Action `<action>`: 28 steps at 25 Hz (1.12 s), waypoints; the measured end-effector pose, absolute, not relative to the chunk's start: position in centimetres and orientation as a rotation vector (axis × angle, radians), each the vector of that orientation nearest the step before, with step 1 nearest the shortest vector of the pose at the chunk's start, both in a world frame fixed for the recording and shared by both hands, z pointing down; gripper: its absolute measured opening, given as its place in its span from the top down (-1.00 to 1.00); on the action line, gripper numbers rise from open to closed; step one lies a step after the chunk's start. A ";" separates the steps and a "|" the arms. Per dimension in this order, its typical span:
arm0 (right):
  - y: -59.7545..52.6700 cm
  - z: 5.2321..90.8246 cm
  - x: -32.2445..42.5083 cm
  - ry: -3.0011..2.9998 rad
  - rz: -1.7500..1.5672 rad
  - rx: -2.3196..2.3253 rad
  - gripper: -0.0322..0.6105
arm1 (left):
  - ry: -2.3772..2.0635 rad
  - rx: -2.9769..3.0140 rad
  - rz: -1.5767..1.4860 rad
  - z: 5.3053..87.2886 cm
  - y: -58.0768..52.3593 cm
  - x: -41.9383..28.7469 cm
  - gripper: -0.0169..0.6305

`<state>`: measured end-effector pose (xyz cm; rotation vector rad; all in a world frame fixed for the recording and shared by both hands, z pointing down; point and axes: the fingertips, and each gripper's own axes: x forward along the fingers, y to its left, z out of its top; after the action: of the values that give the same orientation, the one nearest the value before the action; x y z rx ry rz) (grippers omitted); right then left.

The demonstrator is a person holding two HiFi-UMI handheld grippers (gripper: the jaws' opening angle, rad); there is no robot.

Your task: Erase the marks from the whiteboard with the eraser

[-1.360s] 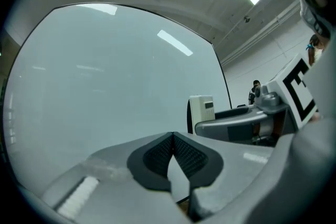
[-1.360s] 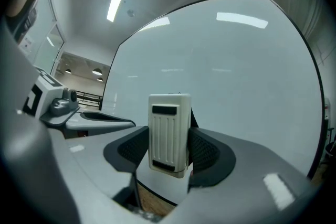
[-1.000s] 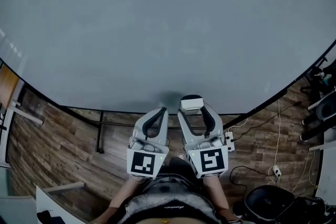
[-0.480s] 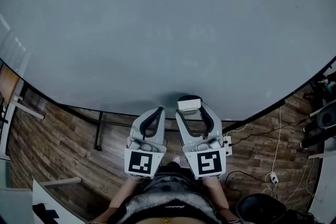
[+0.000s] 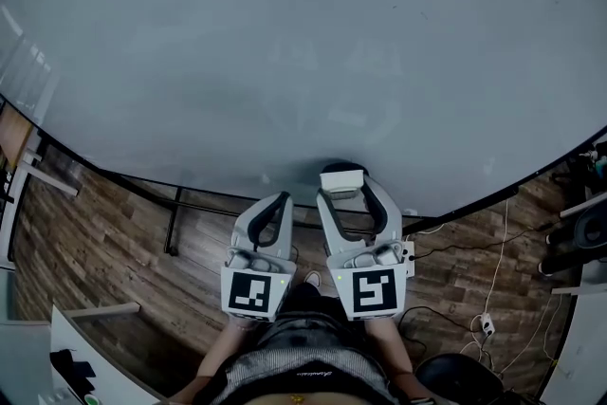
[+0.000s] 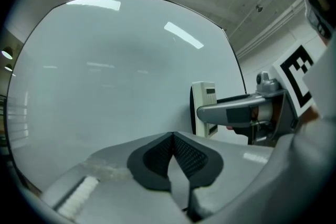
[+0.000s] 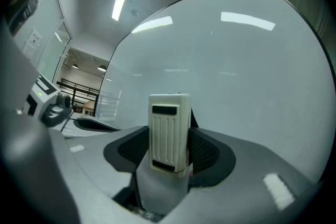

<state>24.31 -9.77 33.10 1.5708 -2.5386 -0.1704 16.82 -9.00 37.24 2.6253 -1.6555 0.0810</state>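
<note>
A large whiteboard (image 5: pixel 285 43) fills most of the head view, and I see no marks on it. My right gripper (image 5: pixel 343 180) is shut on a white ribbed eraser (image 7: pixel 169 131), which stands upright between its black pads (image 7: pixel 210 152) just off the board's lower edge. The eraser (image 5: pixel 341 179) shows as a white block at that gripper's tip. My left gripper (image 5: pixel 281 201) hangs beside it, shut with nothing held; its pads (image 6: pixel 186 157) meet. In the left gripper view the eraser (image 6: pixel 203 113) and the right gripper sit at the right, in front of the board (image 6: pixel 121 71).
Below the board lies a wooden floor (image 5: pixel 95 261) with the stand's black bars (image 5: pixel 175 223). Cables (image 5: pixel 474 299) run over the floor at the right. A white table corner (image 5: pixel 85 365) sits at bottom left. Dark equipment (image 5: pixel 583 223) stands at the right edge.
Both grippers have risen slightly toward the board's lower edge, and the view has shifted so more floor shows at the right. Both stay shut, the right one still on the eraser.
</note>
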 end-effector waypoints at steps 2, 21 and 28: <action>-10.2 33.2 24.1 -2.533 -0.156 1.582 0.16 | -1.644 2.630 0.086 37.4 -9.4 16.6 0.93; -12.4 32.9 20.2 -2.273 -0.129 1.985 0.16 | -1.371 2.803 0.091 36.7 -13.6 9.8 0.93; -12.8 33.2 18.4 -2.223 -0.121 2.045 0.16 | -1.319 2.808 0.093 37.5 -14.2 7.0 0.93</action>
<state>18.37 -12.78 33.24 2.0449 -2.2228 -0.1207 7.03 -14.22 37.49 2.8077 -1.3194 0.0933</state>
